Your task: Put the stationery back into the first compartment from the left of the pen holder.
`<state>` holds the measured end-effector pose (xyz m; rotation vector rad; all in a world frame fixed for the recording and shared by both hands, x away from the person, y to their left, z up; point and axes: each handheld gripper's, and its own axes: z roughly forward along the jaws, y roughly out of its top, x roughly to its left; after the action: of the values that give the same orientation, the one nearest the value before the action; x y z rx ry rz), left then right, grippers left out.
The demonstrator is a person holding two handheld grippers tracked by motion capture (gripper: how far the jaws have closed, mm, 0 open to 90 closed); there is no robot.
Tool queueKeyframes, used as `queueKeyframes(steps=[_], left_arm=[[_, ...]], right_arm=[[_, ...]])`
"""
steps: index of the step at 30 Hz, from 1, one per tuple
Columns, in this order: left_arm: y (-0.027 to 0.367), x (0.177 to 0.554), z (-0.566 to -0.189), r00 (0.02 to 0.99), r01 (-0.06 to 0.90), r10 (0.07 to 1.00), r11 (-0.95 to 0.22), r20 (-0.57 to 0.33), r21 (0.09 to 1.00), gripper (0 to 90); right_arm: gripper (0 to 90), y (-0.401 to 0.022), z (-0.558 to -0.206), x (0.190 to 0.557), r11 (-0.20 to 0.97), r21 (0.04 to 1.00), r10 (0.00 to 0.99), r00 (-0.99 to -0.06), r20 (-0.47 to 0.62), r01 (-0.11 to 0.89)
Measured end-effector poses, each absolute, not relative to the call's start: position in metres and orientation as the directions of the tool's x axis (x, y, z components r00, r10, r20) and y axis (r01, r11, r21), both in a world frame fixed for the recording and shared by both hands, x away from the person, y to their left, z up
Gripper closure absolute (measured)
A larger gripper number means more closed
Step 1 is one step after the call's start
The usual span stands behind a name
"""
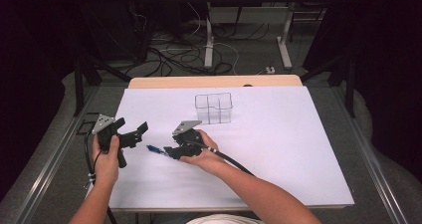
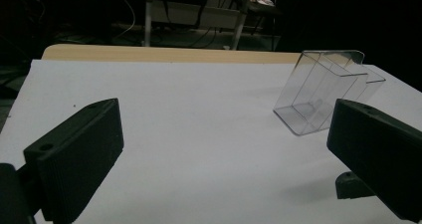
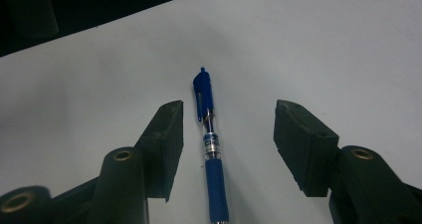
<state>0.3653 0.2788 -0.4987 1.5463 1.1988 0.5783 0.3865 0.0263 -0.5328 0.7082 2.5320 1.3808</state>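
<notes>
On the near half of the white tabletop point(image 1: 278, 149), the right gripper point(image 1: 166, 150) points toward the person's left, held low over the surface by the right hand point(image 1: 206, 157). A blue pen point(image 3: 211, 144) lies flat on the tabletop between the two black jaws of this gripper, its clip end pointing away from the gripper camera. The jaws stand apart on either side of the pen with white surface visible between each pad and the barrel; the gripper is released and grasps nothing. In the high view, the pen point(image 1: 155, 150) protrudes just beyond the jaw tips toward the left gripper. The left gripper point(image 1: 137, 133) sits to the left of the pen, raised in the left hand point(image 1: 107, 159) and aimed toward the far right of the tabletop. Its jaws are spread wide and hold nothing. Farther back, near the middle of the tabletop, a clear plastic organizer point(image 1: 214, 107) with several compartments stands upright, well apart from both grippers; in the left gripper view the organizer point(image 2: 318, 92) appears between the jaws at a distance. Beyond the tabletop, cables point(image 1: 179, 55) lie on the floor among table legs.
</notes>
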Motion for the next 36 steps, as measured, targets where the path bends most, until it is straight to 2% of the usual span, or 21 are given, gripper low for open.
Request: queueKeyframes(steps=[15, 22, 33, 36], left_arm=[[0.277, 0.365, -0.499, 0.383, 0.393, 0.898, 0.052, -0.215, 0.918, 1.4], [0.277, 0.365, -0.5, 0.381, 0.396, 0.899, 0.052, -0.215, 0.917, 1.4], [0.276, 0.366, -0.5, 0.379, 0.395, 0.901, 0.048, -0.21, 0.917, 1.4], [0.276, 0.366, -0.5, 0.377, 0.395, 0.902, 0.047, -0.209, 0.918, 1.4]], right_arm=[[62.3, 0.041, -0.554, 0.386, 0.549, 0.768, 0.452, -0.89, 0.059, 0.33], [66.1, 0.042, -0.56, 0.386, 0.569, 0.738, 0.465, -0.882, 0.076, 0.363], [71.0, 0.039, -0.566, 0.385, 0.587, 0.738, 0.452, -0.891, 0.042, 0.333], [74.6, 0.039, -0.566, 0.385, 0.586, 0.741, 0.448, -0.893, 0.04, 0.327]])
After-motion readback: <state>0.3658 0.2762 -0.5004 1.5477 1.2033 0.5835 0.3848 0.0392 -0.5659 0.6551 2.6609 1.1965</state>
